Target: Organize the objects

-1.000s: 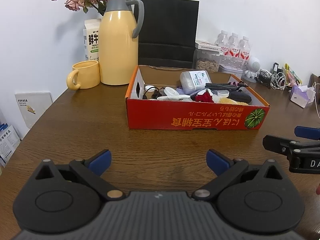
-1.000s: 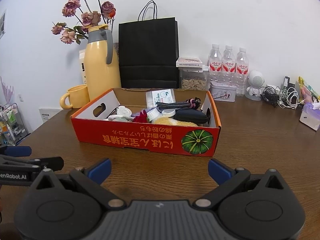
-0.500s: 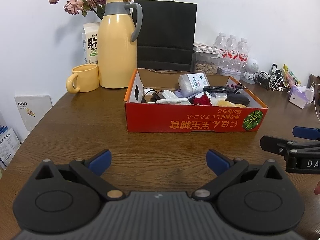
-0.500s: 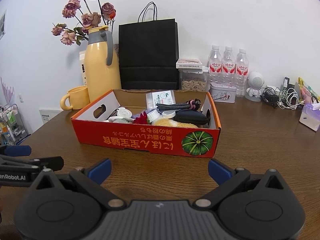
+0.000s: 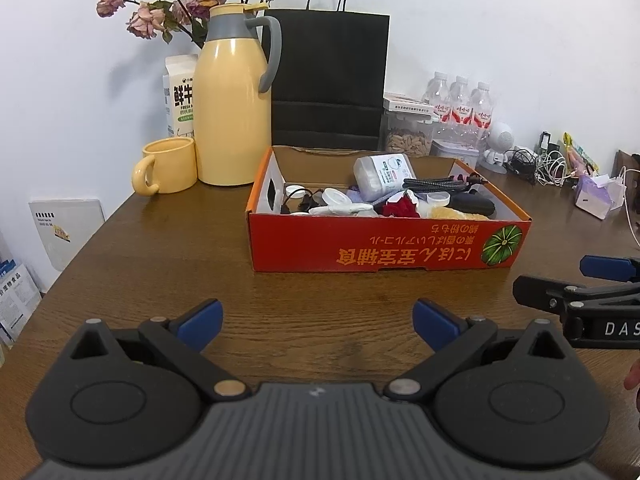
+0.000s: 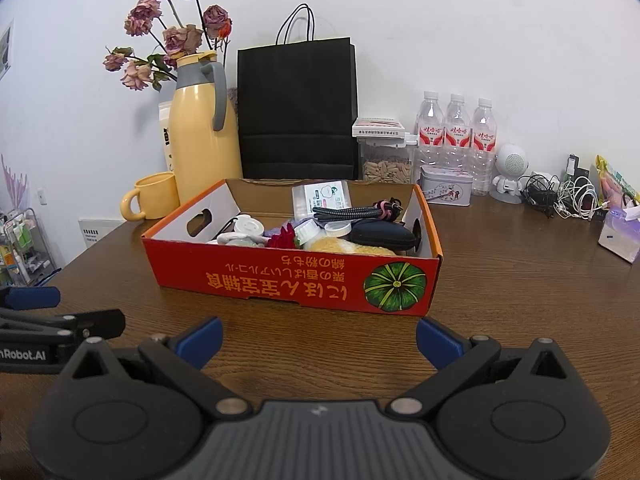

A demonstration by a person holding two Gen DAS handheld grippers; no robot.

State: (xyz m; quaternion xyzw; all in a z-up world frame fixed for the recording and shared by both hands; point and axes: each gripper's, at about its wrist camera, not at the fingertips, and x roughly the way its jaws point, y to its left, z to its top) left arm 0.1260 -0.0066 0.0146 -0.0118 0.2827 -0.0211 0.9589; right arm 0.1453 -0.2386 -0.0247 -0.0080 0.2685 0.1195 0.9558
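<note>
A shallow red cardboard box with a green pumpkin print sits on the brown table. Inside lie several small items: a clear packet with a white label, a braided black cable, a black pouch, a red flower and white caps. My left gripper hovers open over the table, well short of the box. My right gripper is open too, close to the box's front wall, with nothing between the fingers.
Behind the box stand a yellow thermos, a yellow mug, a milk carton, dried roses and a black paper bag. Water bottles, a nut jar, a tin, cables and a tissue pack crowd the right.
Both views have shifted a little: the box sits slightly lower and closer in each. Both grippers stay open and empty.
</note>
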